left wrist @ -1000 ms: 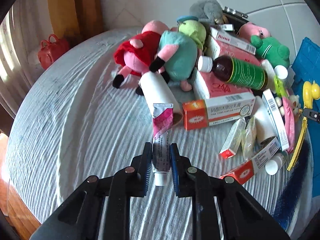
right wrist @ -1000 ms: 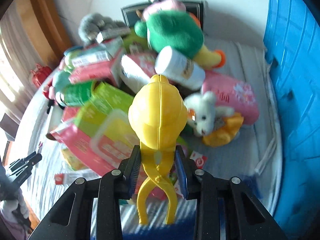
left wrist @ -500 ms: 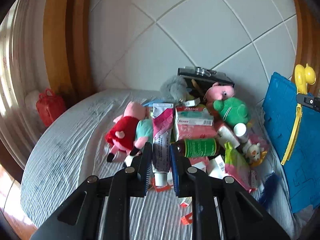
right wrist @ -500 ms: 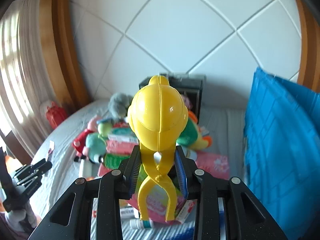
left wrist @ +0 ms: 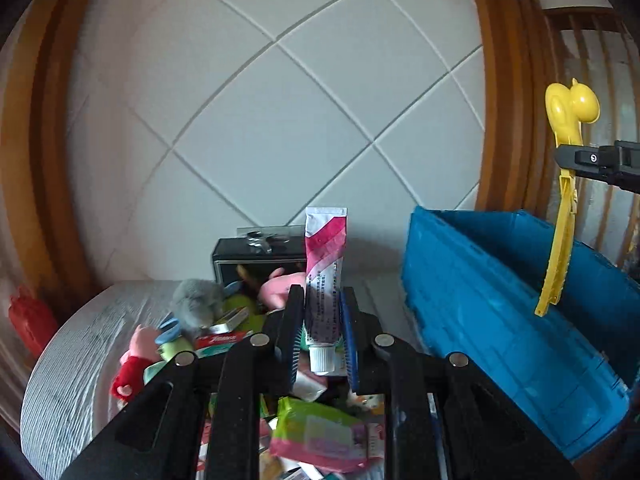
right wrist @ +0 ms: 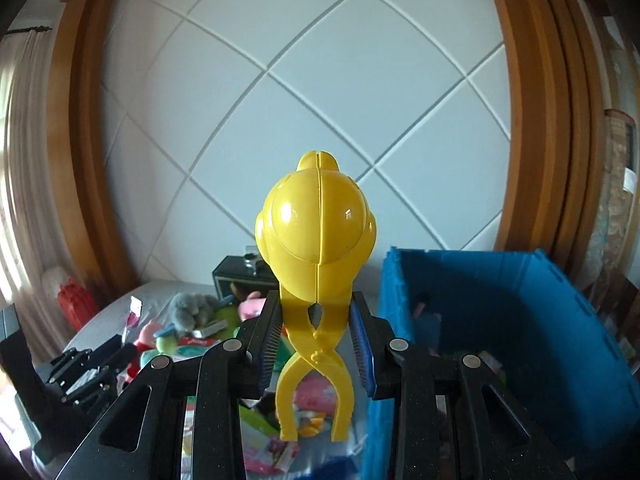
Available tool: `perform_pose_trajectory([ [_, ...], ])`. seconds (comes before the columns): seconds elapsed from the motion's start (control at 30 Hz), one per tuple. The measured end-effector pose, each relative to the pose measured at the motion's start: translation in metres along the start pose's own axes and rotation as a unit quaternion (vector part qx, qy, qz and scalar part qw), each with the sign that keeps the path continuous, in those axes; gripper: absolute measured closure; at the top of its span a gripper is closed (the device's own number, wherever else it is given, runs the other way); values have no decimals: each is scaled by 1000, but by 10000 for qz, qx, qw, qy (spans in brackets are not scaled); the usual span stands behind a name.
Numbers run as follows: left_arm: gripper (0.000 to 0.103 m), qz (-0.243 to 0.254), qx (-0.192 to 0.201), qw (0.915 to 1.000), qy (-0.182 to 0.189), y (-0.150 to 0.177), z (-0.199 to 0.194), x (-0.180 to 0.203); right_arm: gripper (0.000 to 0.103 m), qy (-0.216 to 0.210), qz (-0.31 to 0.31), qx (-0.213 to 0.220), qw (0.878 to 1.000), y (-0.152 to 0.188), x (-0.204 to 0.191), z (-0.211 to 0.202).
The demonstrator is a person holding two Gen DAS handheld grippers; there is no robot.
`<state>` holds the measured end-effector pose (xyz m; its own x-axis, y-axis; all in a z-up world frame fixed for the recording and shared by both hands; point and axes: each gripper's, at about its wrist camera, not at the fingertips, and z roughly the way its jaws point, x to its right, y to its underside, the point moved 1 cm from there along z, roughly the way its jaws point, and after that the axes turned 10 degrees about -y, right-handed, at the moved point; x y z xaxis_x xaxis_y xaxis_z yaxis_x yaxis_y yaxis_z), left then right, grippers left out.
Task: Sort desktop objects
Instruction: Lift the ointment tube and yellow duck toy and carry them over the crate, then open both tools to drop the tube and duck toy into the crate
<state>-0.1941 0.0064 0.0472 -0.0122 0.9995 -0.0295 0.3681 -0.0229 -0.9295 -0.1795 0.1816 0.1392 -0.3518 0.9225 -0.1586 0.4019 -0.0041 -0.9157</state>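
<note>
My left gripper (left wrist: 320,332) clamps pink-white tube (left wrist: 325,270), centre frame, above clutter pile. My right gripper (right wrist: 316,338) grips yellow duck tongs (right wrist: 316,240) (handles dangling). Step: carry to blue crate (left wrist: 500,288), right of frame. Next: position over its opening, then release.

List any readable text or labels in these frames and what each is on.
Nothing reads reliably.
Pink-and-white tube in the left gripper: fine print along its body, too small to read.
Red-and-white box in the pile: a red word, too blurred to quote.
Green-and-pink packet: printing blurred.
Yellow duck-shaped tongs in the right gripper: no text.
</note>
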Motion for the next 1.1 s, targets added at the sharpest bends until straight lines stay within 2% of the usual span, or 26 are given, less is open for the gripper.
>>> perform_pose_trajectory([
  [0.17,85,323,103,9979,551,-37,-3,87,70,450,86,6,9990,-23,59,-40],
  [0.27,85,442,23,9955,840,-56,-2,131,70,788,67,-138,9968,-35,92,-59],
  [0.37,85,655,-213,9913,1126,-73,7,180,70,1121,0,-483,9925,-39,125,-65],
  [0.5,85,845,-692,9838,1422,-79,25,236,70,1436,-26,-1128,9832,-26,170,-54],
  [0.63,85,973,-1198,9768,1484,-68,48,279,70,1465,87,-1829,9721,13,215,-20],
  [0.77,85,1096,-1803,9675,1392,-51,79,320,70,1428,193,-2492,9577,45,261,19],
  [0.87,85,1263,-2307,9559,1307,-32,96,343,70,1315,317,-2881,9480,65,289,43],
  [1.0,85,1412,-3011,9373,1046,-3,116,357,70,1260,341,-3476,9285,93,315,70],
  [1.1,85,1550,-3170,9316,868,5,118,363,70,1179,355,-3960,9099,121,329,86],
])
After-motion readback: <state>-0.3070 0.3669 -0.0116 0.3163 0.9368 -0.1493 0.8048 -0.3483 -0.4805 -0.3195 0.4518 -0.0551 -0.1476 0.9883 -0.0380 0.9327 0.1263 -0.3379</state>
